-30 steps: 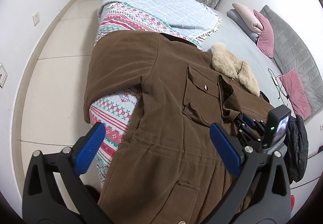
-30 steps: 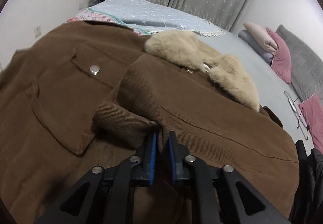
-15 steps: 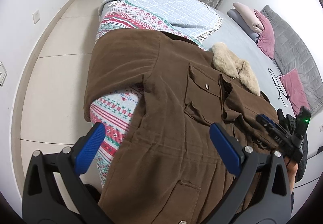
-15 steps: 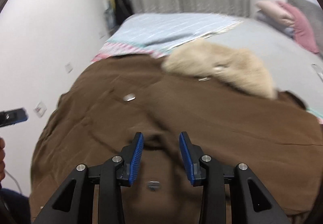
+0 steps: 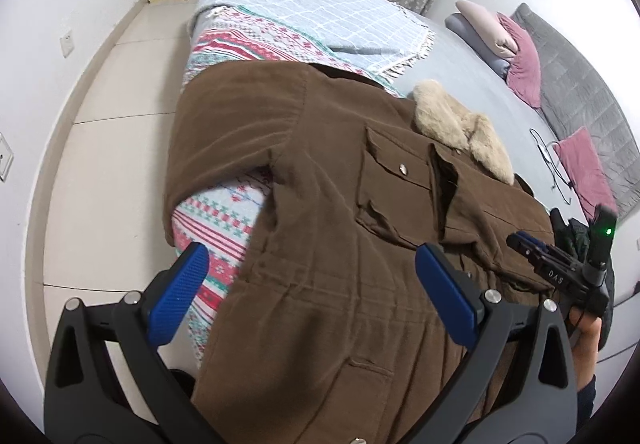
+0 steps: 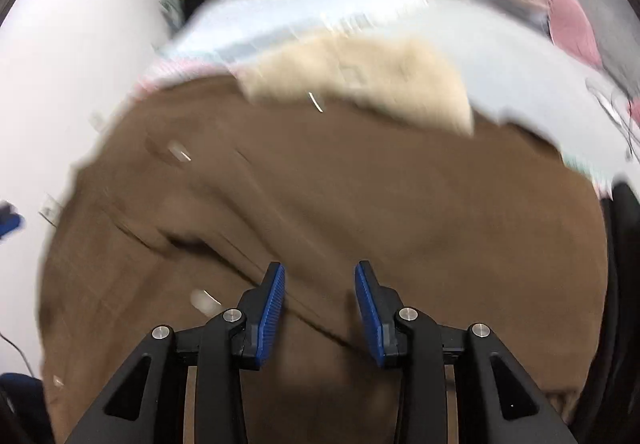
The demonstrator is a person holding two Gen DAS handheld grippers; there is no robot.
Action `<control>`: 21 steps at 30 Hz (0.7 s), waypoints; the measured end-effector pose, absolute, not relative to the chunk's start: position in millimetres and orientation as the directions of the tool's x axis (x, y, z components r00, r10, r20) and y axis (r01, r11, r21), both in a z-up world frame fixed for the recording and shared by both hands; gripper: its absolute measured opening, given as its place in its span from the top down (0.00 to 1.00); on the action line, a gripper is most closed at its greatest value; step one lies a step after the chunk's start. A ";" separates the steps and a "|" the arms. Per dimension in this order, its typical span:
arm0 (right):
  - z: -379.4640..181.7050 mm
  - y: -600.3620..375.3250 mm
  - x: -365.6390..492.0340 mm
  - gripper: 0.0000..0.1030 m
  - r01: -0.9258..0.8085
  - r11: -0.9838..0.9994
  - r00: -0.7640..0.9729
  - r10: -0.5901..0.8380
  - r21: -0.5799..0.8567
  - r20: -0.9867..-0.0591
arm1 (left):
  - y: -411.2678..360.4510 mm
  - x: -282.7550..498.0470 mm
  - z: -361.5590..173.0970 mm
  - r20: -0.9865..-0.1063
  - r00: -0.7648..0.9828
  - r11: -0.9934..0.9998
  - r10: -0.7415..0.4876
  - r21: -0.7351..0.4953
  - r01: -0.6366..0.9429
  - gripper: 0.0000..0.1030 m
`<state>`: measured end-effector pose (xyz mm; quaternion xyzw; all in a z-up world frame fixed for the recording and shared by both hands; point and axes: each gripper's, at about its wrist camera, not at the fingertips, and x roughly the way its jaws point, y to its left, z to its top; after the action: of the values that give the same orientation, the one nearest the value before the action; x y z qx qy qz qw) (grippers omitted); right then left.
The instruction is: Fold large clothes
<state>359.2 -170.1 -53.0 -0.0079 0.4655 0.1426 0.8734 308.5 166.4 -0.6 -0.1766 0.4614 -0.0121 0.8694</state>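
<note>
A large brown coat [image 5: 320, 236] with a beige fur collar [image 5: 460, 128] lies spread on the bed; its right sleeve is folded across the chest and its left sleeve [image 5: 224, 132] hangs over the bed's edge. My left gripper [image 5: 312, 296] is wide open and empty above the coat's waist. My right gripper [image 6: 320, 300] is open and empty above the coat [image 6: 320, 204]; its view is blurred by motion. It also shows in the left wrist view [image 5: 524, 240] at the coat's right side.
A patterned red and teal blanket [image 5: 240, 40] and a pale blue throw [image 5: 304, 12] lie beyond the coat. Pillows [image 5: 520, 56] sit at the headboard. A black garment [image 5: 576, 236] lies at the right. Tiled floor [image 5: 108, 164] runs along the left.
My right gripper let go of the folded sleeve cuff, opened, and pulled back to the right. The sleeve stays across the coat's chest. My left gripper has hardly moved.
</note>
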 end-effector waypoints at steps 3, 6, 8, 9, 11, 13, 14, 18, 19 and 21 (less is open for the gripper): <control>-62.6 -134.7 376.7 0.64 -0.272 0.959 0.521 0.218 0.082 -0.825 | 176.1 310.0 -3.7 -0.797 0.568 0.922 -0.206 -0.352 -0.160 0.00; -100.4 -104.0 392.7 0.64 -0.259 0.960 0.440 0.218 0.109 -0.871 | 192.7 310.1 -1.3 -0.790 0.579 0.917 -0.203 -0.360 -0.169 0.00; -109.1 -80.2 382.5 0.64 -0.272 0.962 0.492 0.131 -0.010 -0.860 | 212.6 309.9 1.1 -0.780 0.600 0.908 -0.179 -0.365 -0.205 0.00; -107.3 -71.0 377.0 0.64 -0.301 0.952 0.511 0.108 -0.060 -0.853 | 230.6 311.1 0.1 -0.772 0.612 0.891 -0.170 -0.385 -0.239 0.00; -99.7 -69.9 372.5 0.67 -0.344 0.939 0.486 0.181 0.003 -0.855 | 258.3 314.1 -5.4 -0.762 0.625 0.856 -0.171 -0.429 -0.289 0.00; -91.0 -75.8 369.7 0.67 -0.384 0.905 0.400 0.343 0.184 -0.850 | 291.4 319.1 -19.3 -0.754 0.632 0.799 -0.181 -0.487 -0.352 0.00; -87.6 -73.6 366.4 0.67 -0.387 0.908 0.413 0.325 0.159 -0.851 | 303.5 321.3 -27.1 -0.751 0.633 0.774 -0.188 -0.510 -0.375 0.00; -85.7 -57.9 357.3 0.67 -0.390 0.911 0.434 0.312 0.136 -0.845 | 345.8 326.5 -84.0 -0.700 0.635 0.596 -0.327 -0.674 -0.436 0.00; -84.0 -57.3 354.9 0.67 -0.383 0.909 0.430 0.331 0.163 -0.840 | 351.3 325.3 -97.8 -0.686 0.635 0.549 -0.355 -0.703 -0.453 0.00; -80.2 -52.8 347.3 0.66 -0.384 0.903 0.429 0.361 0.195 -0.828 | 358.2 318.3 -128.9 -0.657 0.642 0.449 -0.394 -0.748 -0.490 0.00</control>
<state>347.3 -52.8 -80.2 -0.0116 0.4870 0.2202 0.8451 318.3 358.2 -128.9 -0.5241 0.4217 0.0322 0.7393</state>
